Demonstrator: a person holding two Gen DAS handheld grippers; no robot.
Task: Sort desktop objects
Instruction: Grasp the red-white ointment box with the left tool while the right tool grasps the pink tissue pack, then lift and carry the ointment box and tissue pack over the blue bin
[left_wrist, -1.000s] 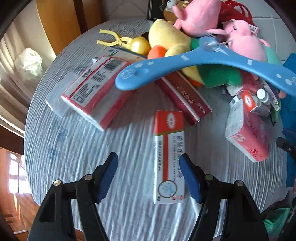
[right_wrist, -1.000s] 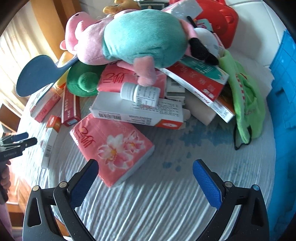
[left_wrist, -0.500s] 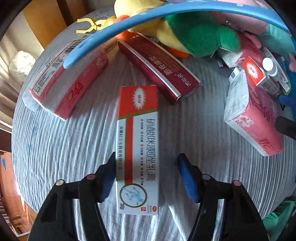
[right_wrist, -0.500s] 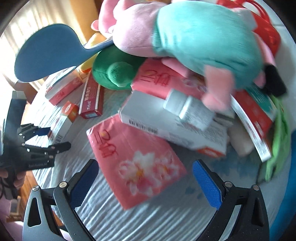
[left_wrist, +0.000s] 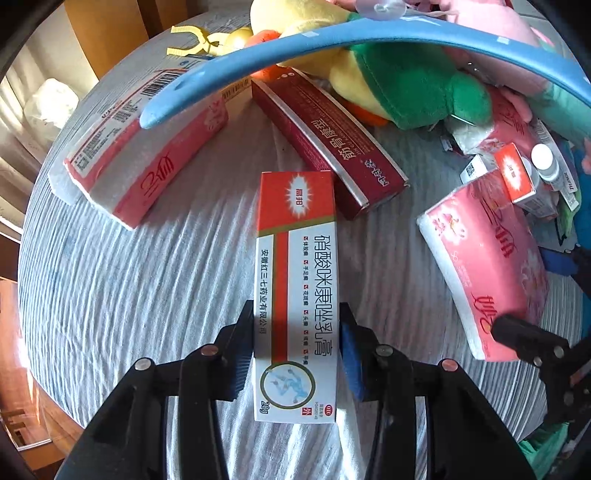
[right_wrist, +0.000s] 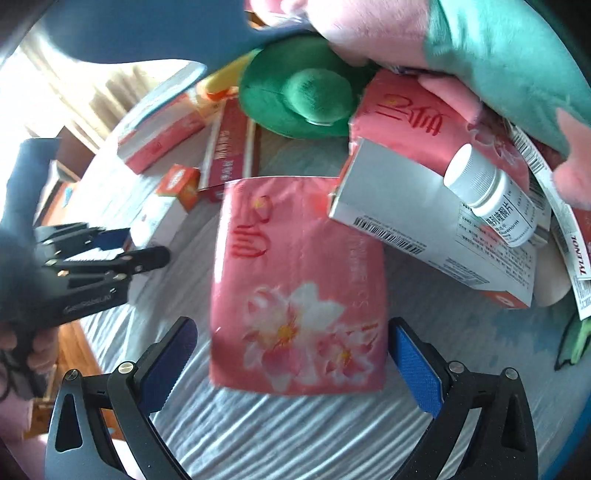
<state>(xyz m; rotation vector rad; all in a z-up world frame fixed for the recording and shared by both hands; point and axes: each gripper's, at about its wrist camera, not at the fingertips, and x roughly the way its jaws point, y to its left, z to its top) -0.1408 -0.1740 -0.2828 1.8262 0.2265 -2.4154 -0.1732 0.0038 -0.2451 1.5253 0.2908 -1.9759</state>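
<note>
Left wrist view: the left tool (left_wrist: 295, 354) has just been closing, its pads at both long sides of the ointment box (left_wrist: 295, 291), which lies flat on the bench (left_wrist: 129, 288) with its long axis running away from the camera. The pile looks unsorted.

Right wrist view: the right tool (right_wrist: 291, 360) stands wide astride the tissue pack (right_wrist: 299, 284), not touching; the pack's length runs away from the camera.

Bright side daylight, blown-out window (left), fisheye-bent edges, motion blur
</note>
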